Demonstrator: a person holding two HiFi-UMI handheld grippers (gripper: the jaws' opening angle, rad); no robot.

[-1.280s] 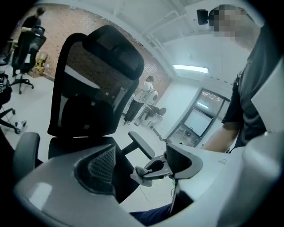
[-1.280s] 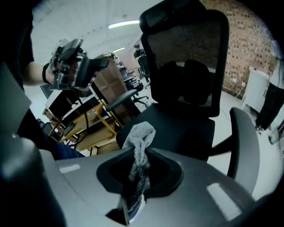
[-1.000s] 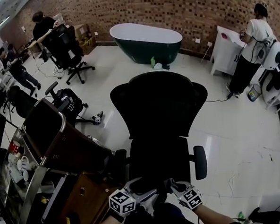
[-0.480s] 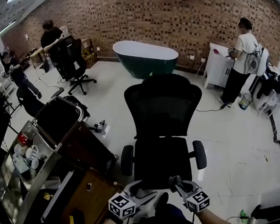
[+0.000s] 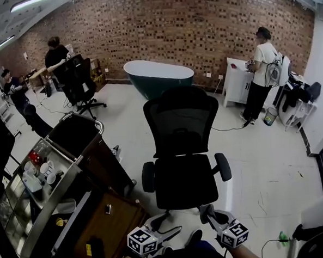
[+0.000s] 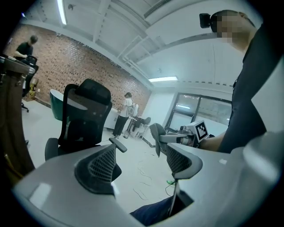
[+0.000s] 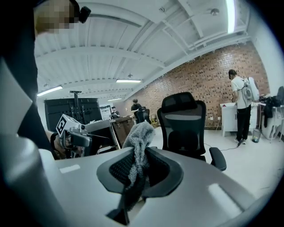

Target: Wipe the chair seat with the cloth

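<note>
A black mesh office chair stands in the middle of the head view, its seat (image 5: 185,180) facing me and bare. Both grippers hang low in front of my body, short of the seat's front edge. My right gripper (image 5: 206,211) is shut on a grey fluffy cloth (image 7: 138,141), which sticks up from between its jaws. The left gripper (image 5: 167,229) is open with nothing between its pads (image 6: 100,165). In the left gripper view the cloth (image 6: 156,136) shows in the right gripper. The chair (image 7: 184,126) is ahead in the right gripper view.
A metal service cart (image 5: 50,187) with a brown bag and cups stands close on the left. A dark green bathtub (image 5: 158,77) is behind the chair, a second office chair (image 5: 77,79) far left, a white cabinet (image 5: 234,83) and a standing person (image 5: 260,73) far right.
The head view has tilted up and drawn back, so the chair looks farther off and more wall shows. Both grippers stay low near my body, the right one still holding the cloth.
</note>
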